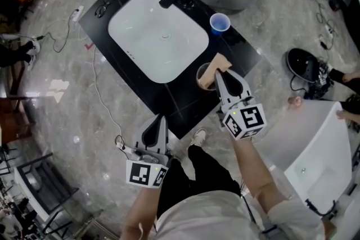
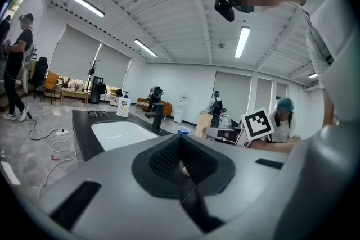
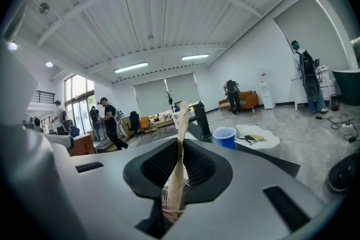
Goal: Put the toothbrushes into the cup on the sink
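Right gripper (image 3: 180, 176) jaws pinched tight on a tan toothbrush packet (image 3: 181, 137), which sticks out past them, right at the cup (image 1: 201, 80) on the bench's (image 1: 183, 107) near-right side. Left gripper (image 1: 158, 121) jaws closed, empty, off the near edge.

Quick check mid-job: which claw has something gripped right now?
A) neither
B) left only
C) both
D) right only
D: the right claw is shut on a thin tan wrapped toothbrush, while the left claw is shut with nothing between its jaws.
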Demonstrator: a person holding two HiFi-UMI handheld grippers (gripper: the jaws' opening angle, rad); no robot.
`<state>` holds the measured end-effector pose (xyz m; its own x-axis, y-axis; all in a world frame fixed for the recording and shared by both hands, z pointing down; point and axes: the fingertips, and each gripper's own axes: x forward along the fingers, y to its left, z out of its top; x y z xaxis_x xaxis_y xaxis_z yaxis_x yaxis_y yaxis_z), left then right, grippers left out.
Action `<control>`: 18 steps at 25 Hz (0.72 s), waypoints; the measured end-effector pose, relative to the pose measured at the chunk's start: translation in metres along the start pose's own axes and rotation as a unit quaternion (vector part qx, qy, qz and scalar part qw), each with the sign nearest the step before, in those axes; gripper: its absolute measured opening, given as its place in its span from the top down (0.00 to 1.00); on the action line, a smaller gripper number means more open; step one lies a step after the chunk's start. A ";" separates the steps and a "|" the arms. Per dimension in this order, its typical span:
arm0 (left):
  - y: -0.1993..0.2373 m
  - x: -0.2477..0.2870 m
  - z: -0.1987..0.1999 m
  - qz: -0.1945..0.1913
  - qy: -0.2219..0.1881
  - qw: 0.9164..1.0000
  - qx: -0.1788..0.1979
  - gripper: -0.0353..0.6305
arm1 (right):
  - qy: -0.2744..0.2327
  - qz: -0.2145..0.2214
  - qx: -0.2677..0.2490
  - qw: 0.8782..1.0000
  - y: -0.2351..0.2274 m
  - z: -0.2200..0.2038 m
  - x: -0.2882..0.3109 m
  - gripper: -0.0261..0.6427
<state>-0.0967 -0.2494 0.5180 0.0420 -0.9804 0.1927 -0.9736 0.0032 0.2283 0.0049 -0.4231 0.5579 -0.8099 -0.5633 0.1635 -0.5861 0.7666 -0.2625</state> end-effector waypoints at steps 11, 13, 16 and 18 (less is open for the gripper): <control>-0.008 0.001 -0.005 -0.006 -0.007 1.000 -0.009 0.94 | 0.027 -0.031 -0.029 0.999 -0.020 -0.006 -0.006 0.87; -0.009 0.002 -0.009 -0.008 -0.005 1.000 -0.013 0.94 | 0.038 -0.030 -0.039 0.998 -0.020 -0.009 -0.005 0.85; -0.012 0.003 -0.009 -0.010 -0.006 1.000 -0.013 0.94 | 0.052 -0.031 -0.043 0.997 -0.022 -0.013 -0.006 0.82; -0.014 0.001 -0.008 -0.011 -0.007 1.000 -0.011 0.94 | 0.056 -0.033 -0.041 0.997 -0.023 -0.014 -0.008 0.81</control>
<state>-0.0813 -0.2492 0.5231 0.0607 -0.9828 0.1745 -0.9672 -0.0147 0.2536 0.0245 -0.4319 0.5755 -0.7644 -0.5789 0.2838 -0.6342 0.7545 -0.1690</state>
